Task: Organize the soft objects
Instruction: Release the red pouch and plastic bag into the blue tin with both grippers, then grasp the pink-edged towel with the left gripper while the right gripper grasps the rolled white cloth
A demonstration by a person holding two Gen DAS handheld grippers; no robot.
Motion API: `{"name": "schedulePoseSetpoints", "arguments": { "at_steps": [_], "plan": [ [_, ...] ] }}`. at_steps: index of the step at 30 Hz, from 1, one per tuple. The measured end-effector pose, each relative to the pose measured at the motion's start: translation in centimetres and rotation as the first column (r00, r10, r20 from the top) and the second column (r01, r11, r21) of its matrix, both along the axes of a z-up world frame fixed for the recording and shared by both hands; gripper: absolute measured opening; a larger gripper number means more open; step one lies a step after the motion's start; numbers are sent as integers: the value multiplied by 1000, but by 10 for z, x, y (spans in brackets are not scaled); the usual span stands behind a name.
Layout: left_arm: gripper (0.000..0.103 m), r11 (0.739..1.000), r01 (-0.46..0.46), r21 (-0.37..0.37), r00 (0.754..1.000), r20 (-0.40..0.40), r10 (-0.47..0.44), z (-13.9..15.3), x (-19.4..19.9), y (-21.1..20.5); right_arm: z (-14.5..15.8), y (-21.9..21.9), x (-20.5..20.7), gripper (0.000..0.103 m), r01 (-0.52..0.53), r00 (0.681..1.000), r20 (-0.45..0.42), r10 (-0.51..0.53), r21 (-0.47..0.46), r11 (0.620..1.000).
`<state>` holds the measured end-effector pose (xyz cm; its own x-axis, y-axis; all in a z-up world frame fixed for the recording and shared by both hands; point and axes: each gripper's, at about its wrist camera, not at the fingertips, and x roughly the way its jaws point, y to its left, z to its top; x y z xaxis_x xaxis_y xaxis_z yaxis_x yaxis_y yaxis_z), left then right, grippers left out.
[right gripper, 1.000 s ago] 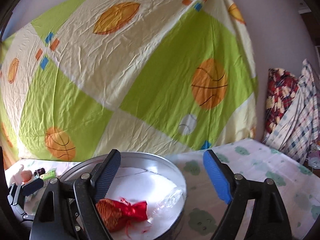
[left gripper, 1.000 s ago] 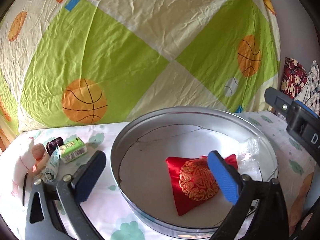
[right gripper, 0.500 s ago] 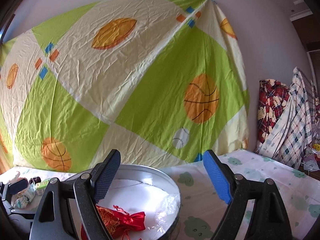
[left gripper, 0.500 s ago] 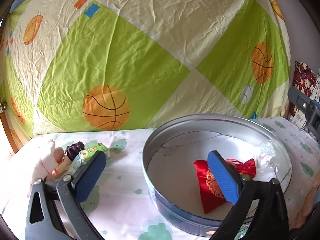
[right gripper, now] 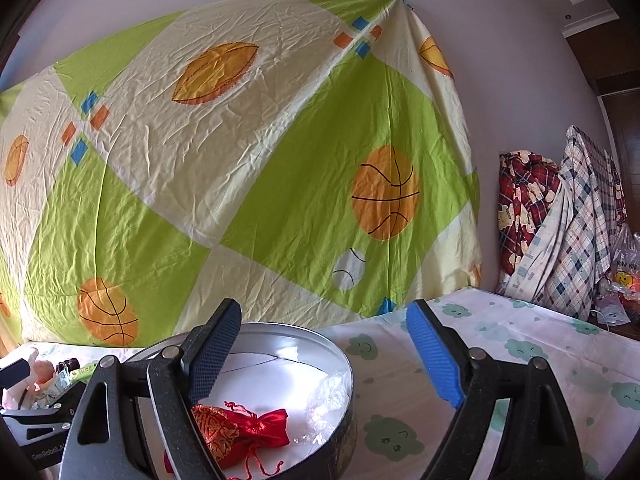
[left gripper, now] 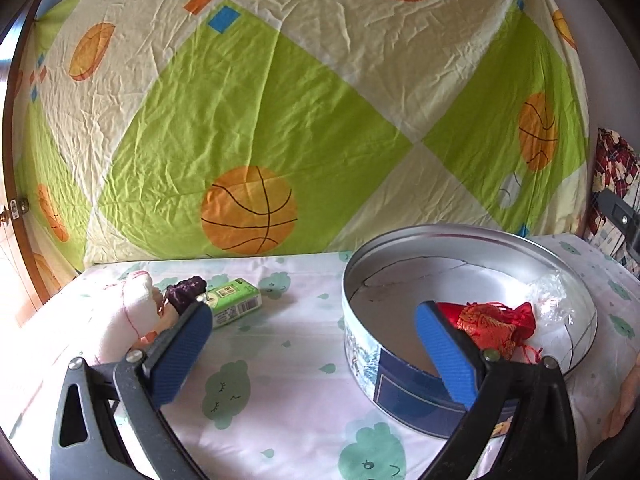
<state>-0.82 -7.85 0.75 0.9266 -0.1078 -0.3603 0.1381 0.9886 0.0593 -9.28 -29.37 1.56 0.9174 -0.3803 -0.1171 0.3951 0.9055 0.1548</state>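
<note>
While both grippers are gaping w/ nothing held, the left gripper [left gripper: 312, 344] is hovering nearer the soft toy [left gripper: 128, 320], lying ahead-left near the table's [left gripper: 280, 360] left edge; red pouch [left gripper: 492, 322] is sitting inside the tin [left gripper: 400, 368]; right gripper [right gripper: 324, 356] is hanging farther off.

- The right gripper [right gripper: 320, 356], black with blue pads, hangs wide open, holding nothing.
- A red satin drawstring pouch [right gripper: 244, 430] with gold embroidery lies inside the round silver metal tin [right gripper: 344, 360].
- Crumpled clear plastic [right gripper: 328, 396] rests against the tin's right wall.
</note>
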Motion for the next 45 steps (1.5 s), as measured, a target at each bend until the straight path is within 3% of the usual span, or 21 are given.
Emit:
{"name": "schedulePoseSetpoints", "arguments": {
  "at_steps": [24, 33, 40, 45],
  "plan": [
    [103, 1000, 2, -10, 1000, -13, -2, -4, -7, 51, -8, 39, -15, 86, -50, 997, -51, 52, 53, 997],
    [103, 1000, -19, 4, 1000, -5, 19, -4, -2, 76, -8, 77, -10, 86, -149, 986, -79, 150, 11, 989],
    [103, 996, -84, 44, 996, 8, 84, -5, 9, 107, -12, 120, 6, 86, -316, 937, -156, 314, 12, 949],
    [103, 990, -142, -17, 990, -29, 141, -4, 25, 149, -15, 158, 17, 86, -436, 881, -203, 426, -4, 900]
  ]
}}
